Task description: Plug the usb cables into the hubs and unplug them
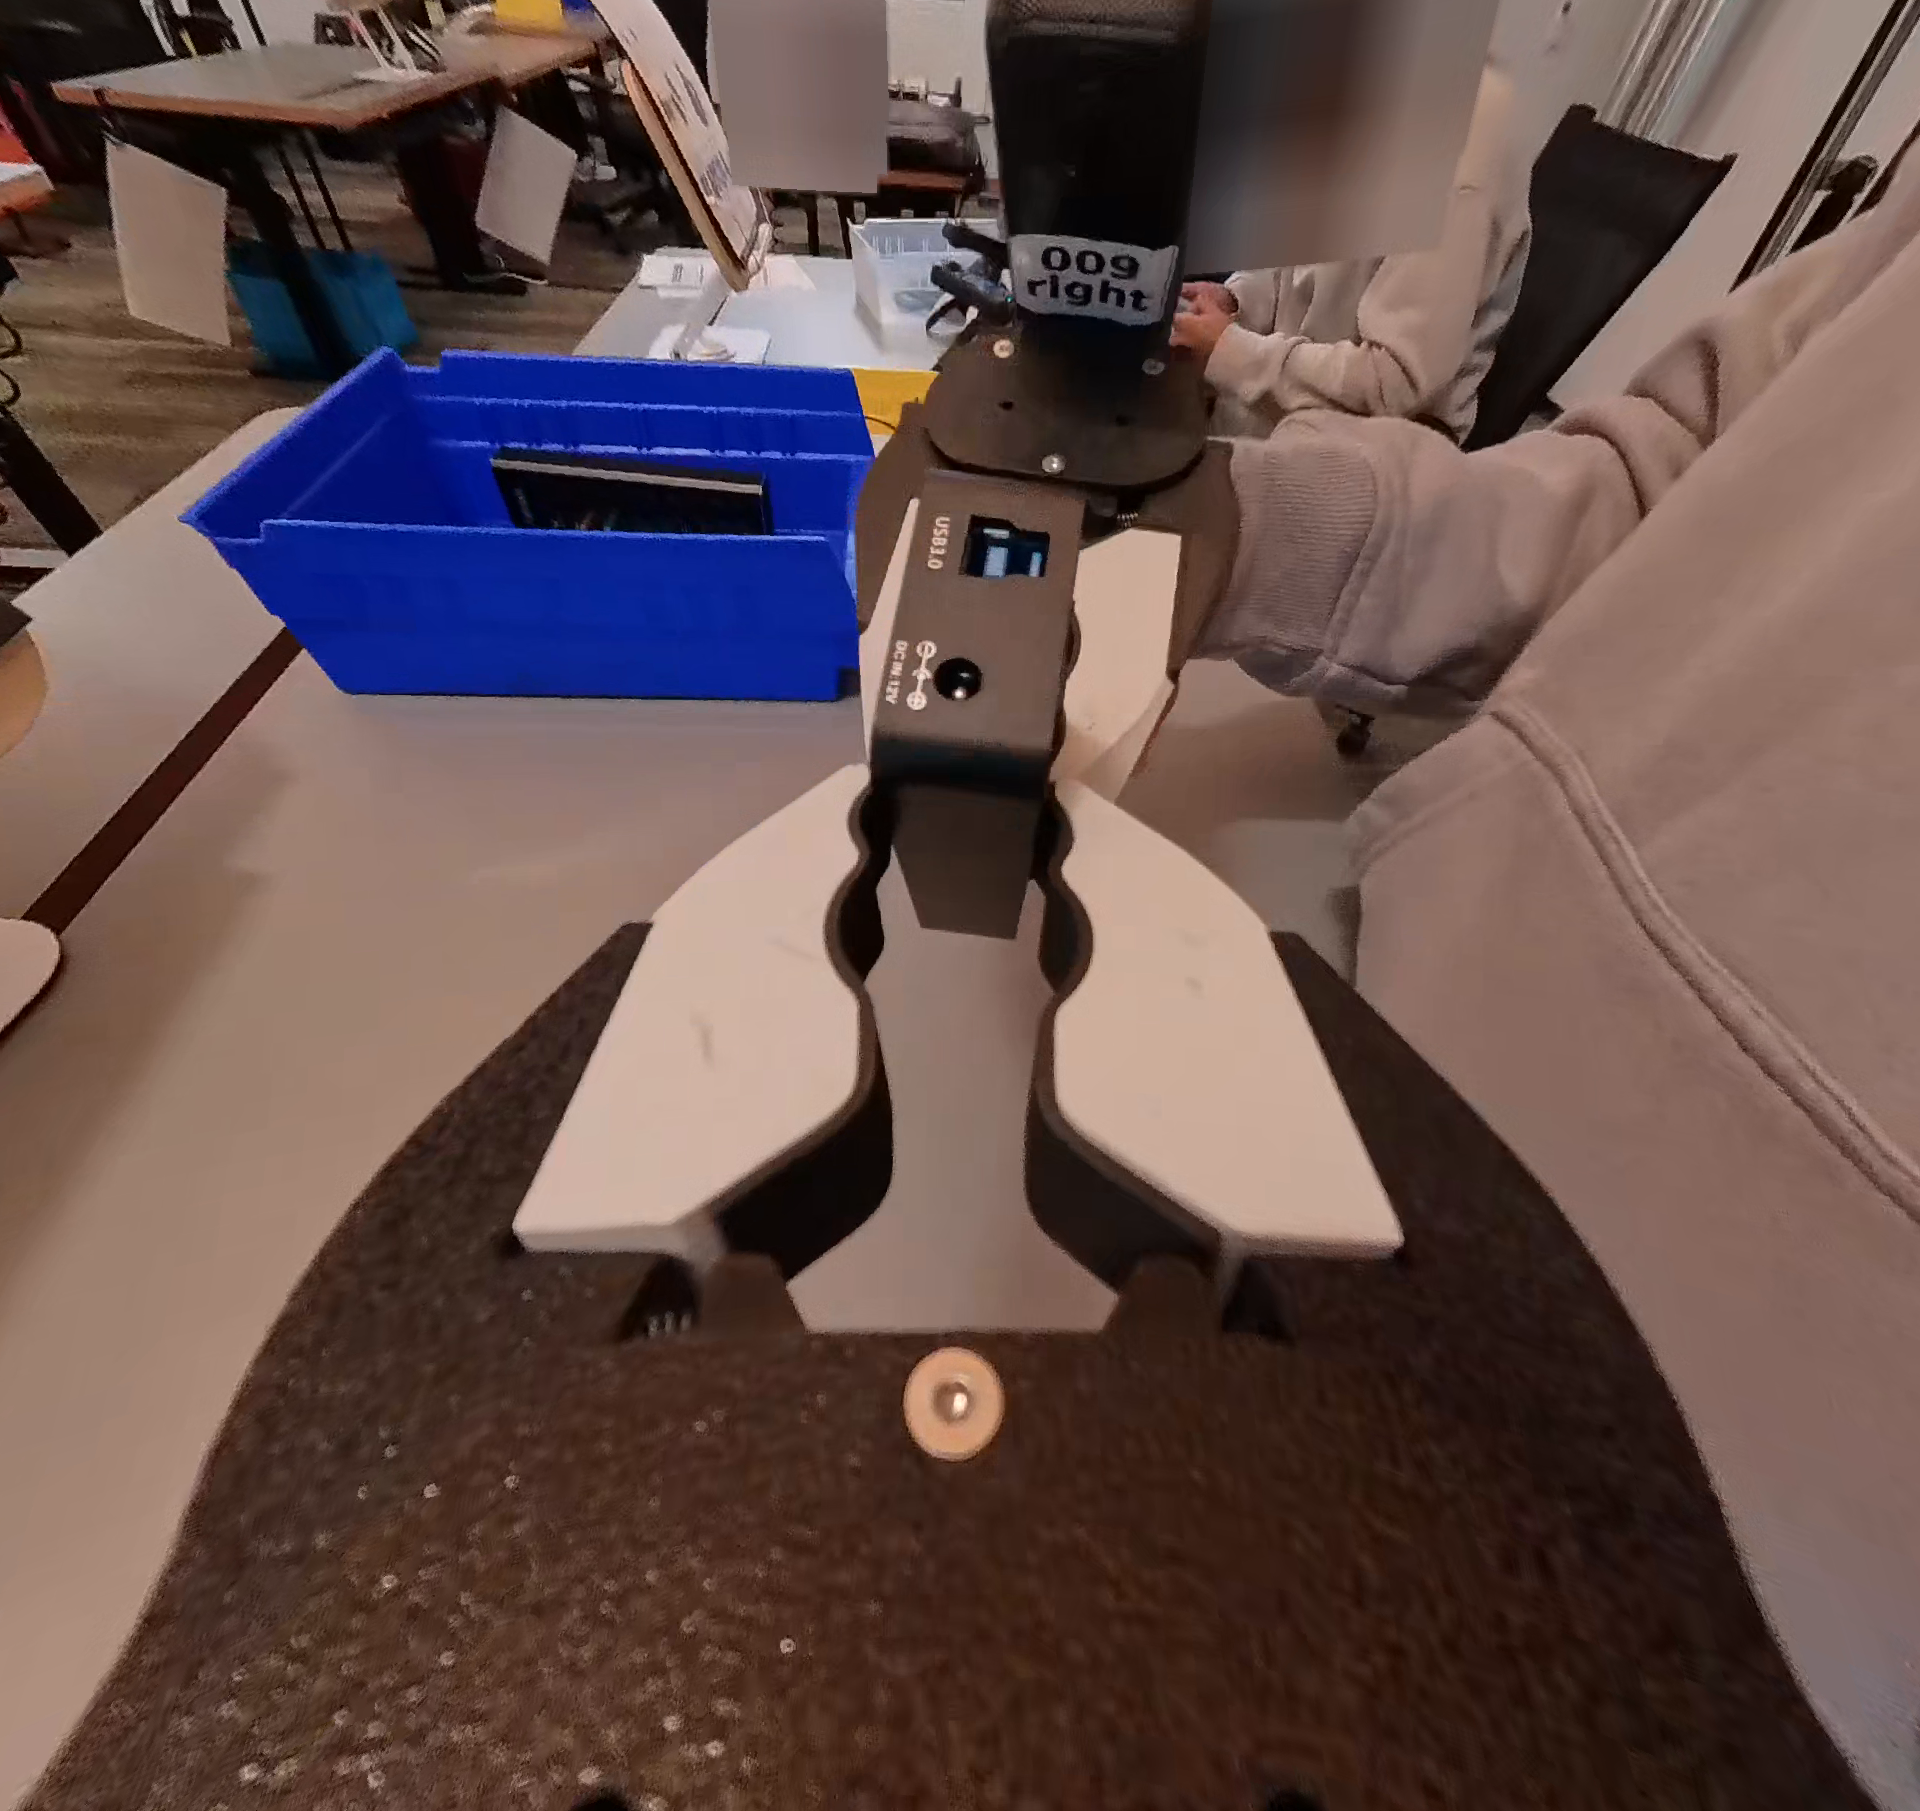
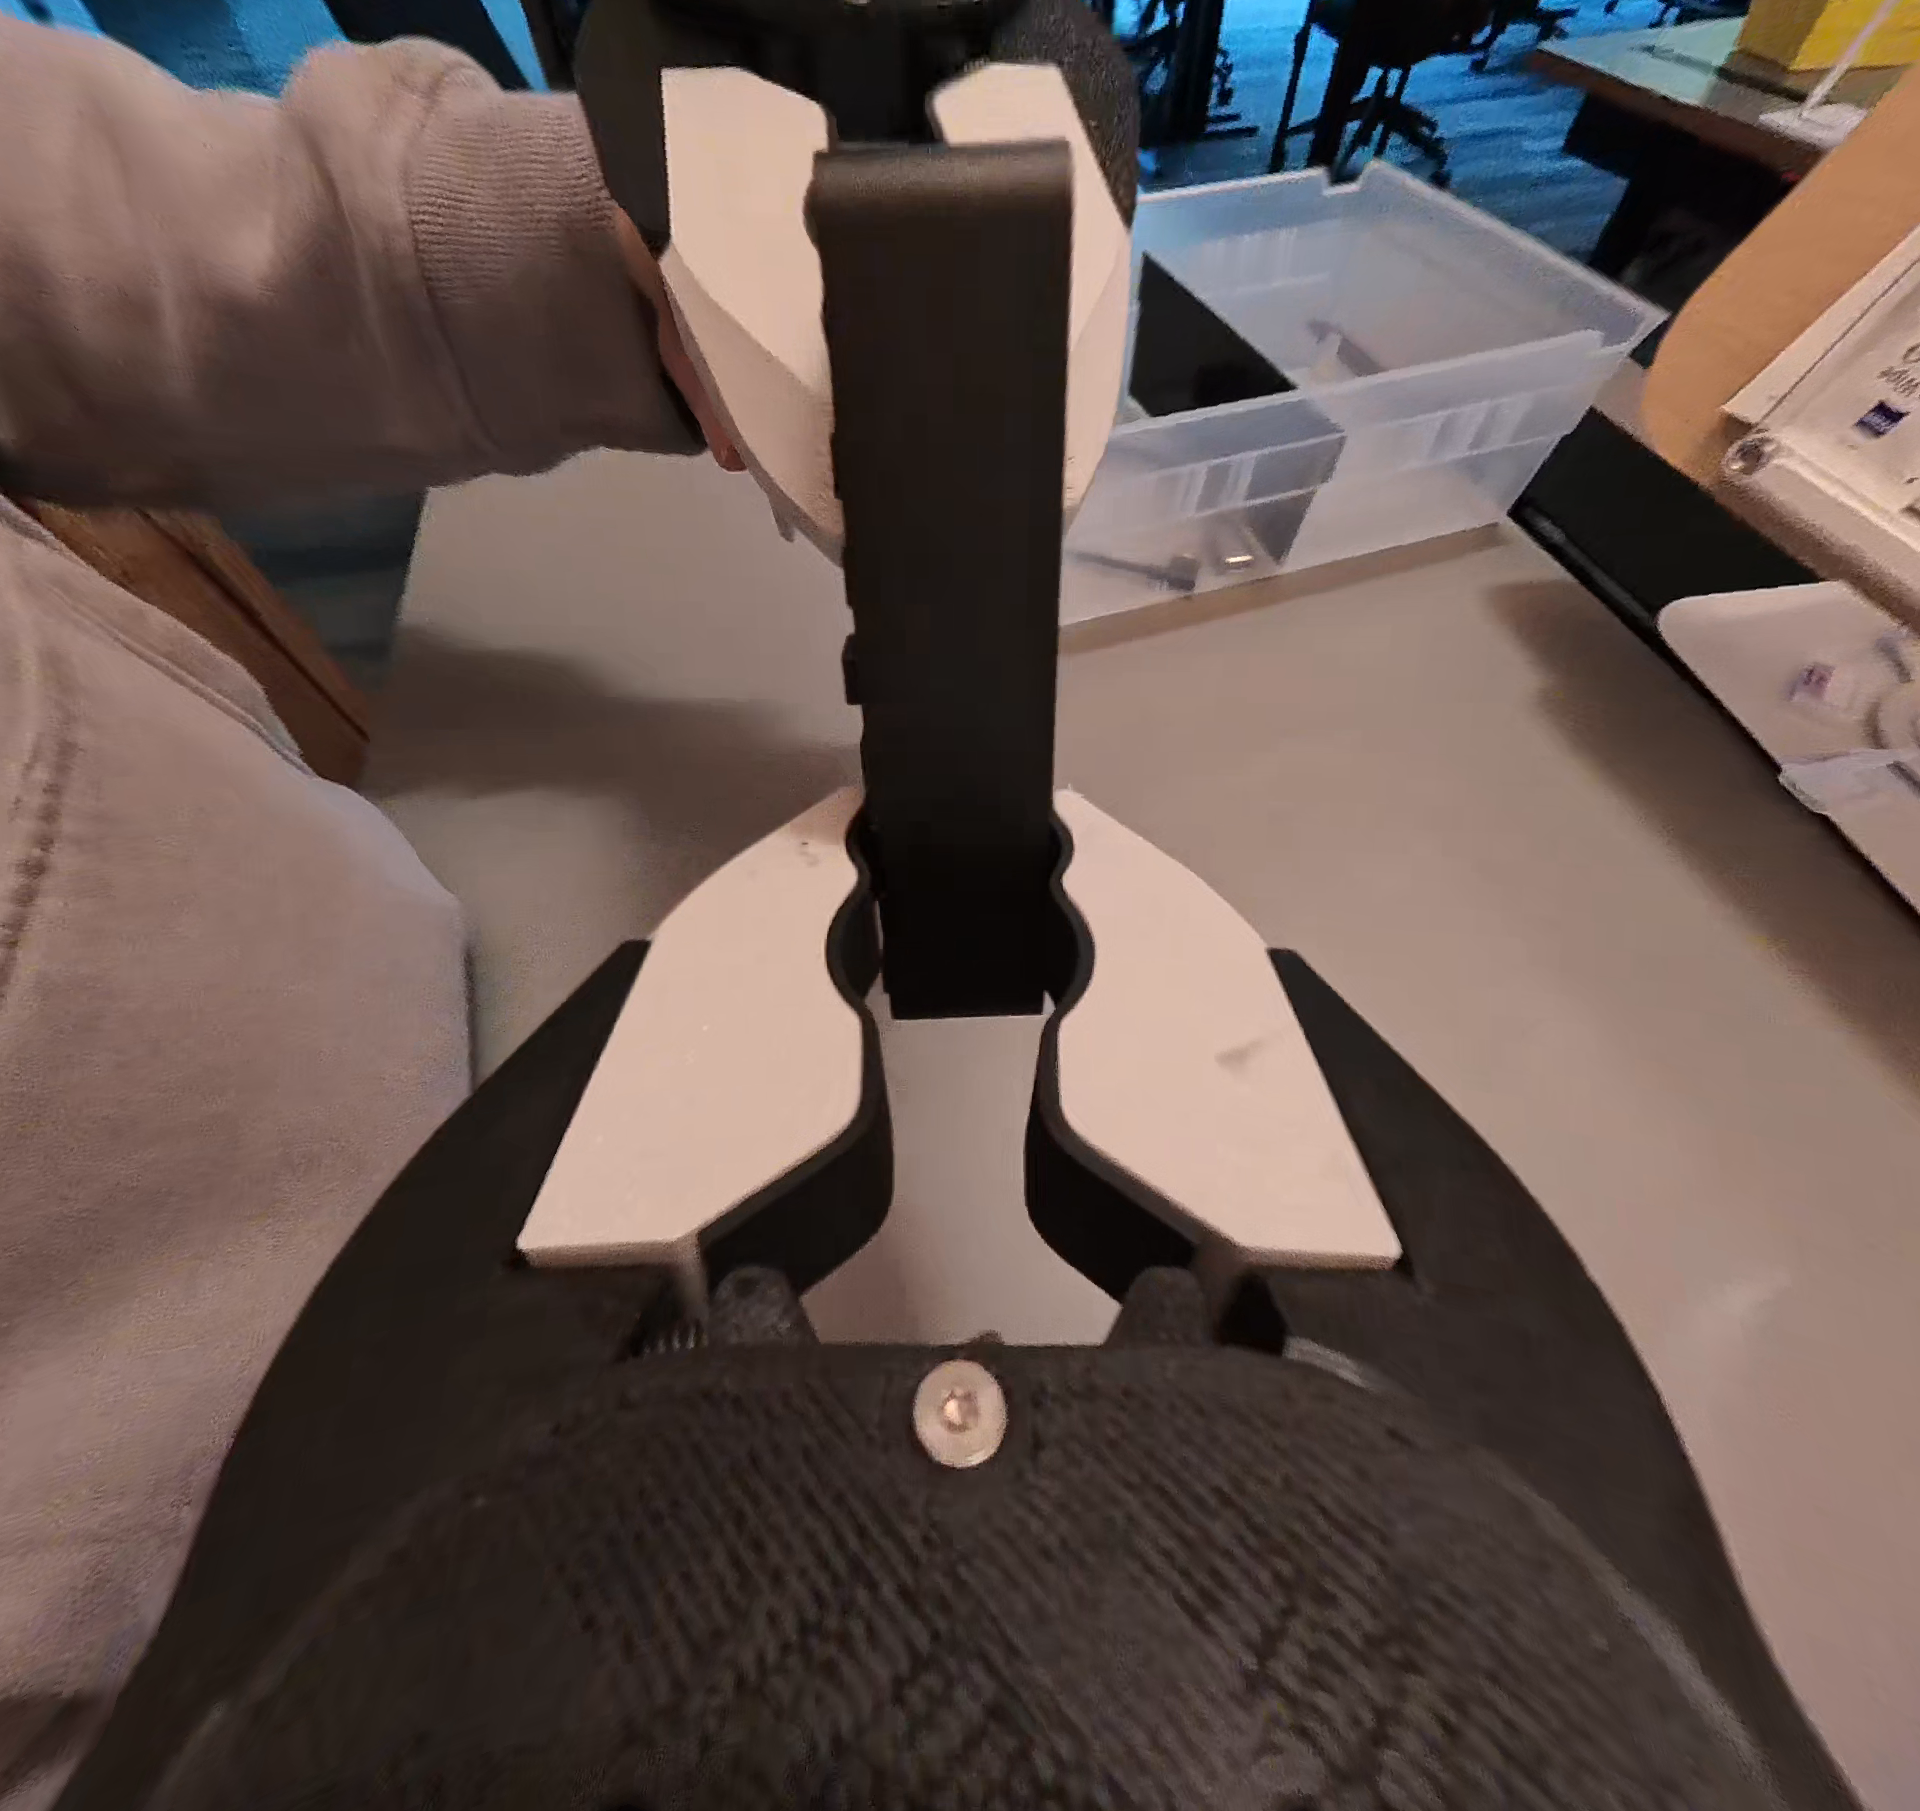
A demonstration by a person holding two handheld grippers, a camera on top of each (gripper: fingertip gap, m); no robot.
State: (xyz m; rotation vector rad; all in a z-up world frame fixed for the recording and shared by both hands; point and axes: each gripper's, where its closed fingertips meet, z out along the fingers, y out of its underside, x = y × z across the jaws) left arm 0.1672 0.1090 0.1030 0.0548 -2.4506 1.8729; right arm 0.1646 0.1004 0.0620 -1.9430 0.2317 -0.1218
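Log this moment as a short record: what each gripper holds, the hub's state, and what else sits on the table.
left gripper: shut on one end of the black USB hub
right gripper: shut on the opposite end of the hub
hub position: held between both grippers, above the table
cable: none seen in the blue port facing the left wrist view
blue bin: on table, holds a dark flat item
clear bin: on table, small parts inside
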